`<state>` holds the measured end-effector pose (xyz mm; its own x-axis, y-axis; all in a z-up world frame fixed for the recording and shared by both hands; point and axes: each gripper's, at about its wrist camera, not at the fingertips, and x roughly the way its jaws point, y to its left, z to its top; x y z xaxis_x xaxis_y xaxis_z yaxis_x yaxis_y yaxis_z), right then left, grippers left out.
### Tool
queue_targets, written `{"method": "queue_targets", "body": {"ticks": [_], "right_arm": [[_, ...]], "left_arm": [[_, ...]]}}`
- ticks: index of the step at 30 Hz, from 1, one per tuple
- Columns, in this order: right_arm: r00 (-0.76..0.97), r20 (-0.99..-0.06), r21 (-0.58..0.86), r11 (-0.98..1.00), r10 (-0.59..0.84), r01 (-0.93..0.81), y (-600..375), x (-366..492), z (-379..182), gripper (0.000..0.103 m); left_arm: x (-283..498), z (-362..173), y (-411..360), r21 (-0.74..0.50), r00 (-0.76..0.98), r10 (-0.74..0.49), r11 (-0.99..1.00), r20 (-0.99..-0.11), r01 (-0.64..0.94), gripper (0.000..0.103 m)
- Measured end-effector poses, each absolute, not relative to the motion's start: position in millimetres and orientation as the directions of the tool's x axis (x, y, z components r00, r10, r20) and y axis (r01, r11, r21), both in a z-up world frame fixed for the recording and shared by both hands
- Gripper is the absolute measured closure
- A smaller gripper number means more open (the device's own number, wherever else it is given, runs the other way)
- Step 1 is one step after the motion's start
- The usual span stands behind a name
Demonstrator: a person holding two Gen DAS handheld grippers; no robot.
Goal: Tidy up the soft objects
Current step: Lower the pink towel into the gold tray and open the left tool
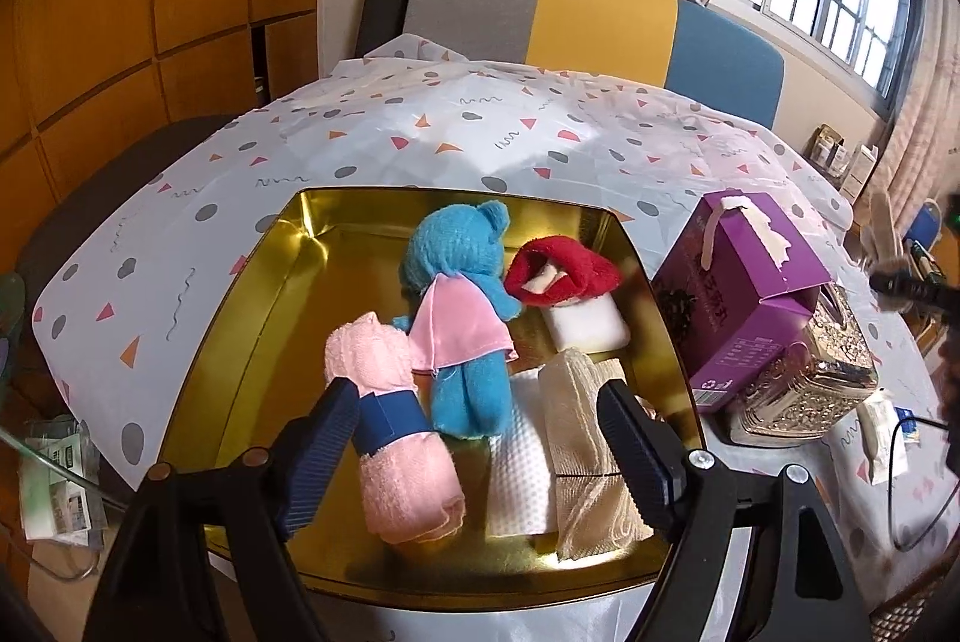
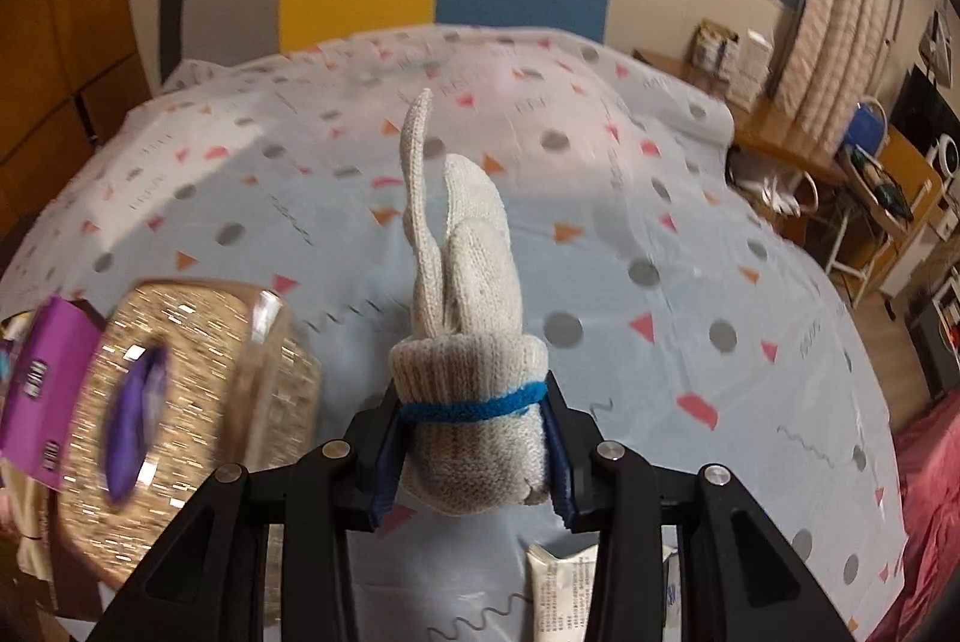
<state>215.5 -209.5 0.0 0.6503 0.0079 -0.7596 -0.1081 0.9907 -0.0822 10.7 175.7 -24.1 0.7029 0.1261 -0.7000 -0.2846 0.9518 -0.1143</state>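
A gold tin tray sits on the patterned tablecloth and holds several soft items. These are a blue towel bear with a pink bib, a pink towel roll with a blue band, a red cloth on a white sponge, a white cloth and a beige mesh cloth. My left gripper hovers open over the tray's near half, its pads pressing on nothing. Above the tablecloth, my right gripper is shut on a rolled grey knitted glove tied with a blue band.
A purple carton leans on a gold tissue box right of the tray; in the right wrist view the gold tissue box lies left of the glove. A white tube lies near the table's front edge. A grey, yellow and blue chair back stands behind the table.
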Motion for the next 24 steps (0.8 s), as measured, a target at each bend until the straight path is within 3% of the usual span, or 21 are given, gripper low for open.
{"method": "queue_targets", "body": {"ticks": [7,14,19,24], "right_arm": [[0.707,-0.702,-0.067,0.981,0.082,-0.181,-180.0,201.3,40.7,0.064],[0.743,-0.615,-0.037,0.932,0.263,-0.361,-116.1,164.4,94.7,0.064],[0.691,-0.594,-0.041,0.842,0.412,-0.537,-50.6,129.9,107.9,0.064],[0.556,-0.633,0.015,0.726,0.539,-0.687,13.3,101.2,92.2,0.064]], "left_arm": [[6.3,-23.3,190.4,-0.134,0.705,0.135,0.94,-0.696,-0.312,0.021],[-5.0,-20.5,226.6,-0.15,0.698,0.197,0.903,-0.688,-0.403,0.021],[-15.3,-22.0,248.9,-0.16,0.688,0.232,0.876,-0.688,-0.455,0.021],[-23.1,-25.5,260.5,-0.164,0.678,0.247,0.861,-0.693,-0.481,0.021]]}}
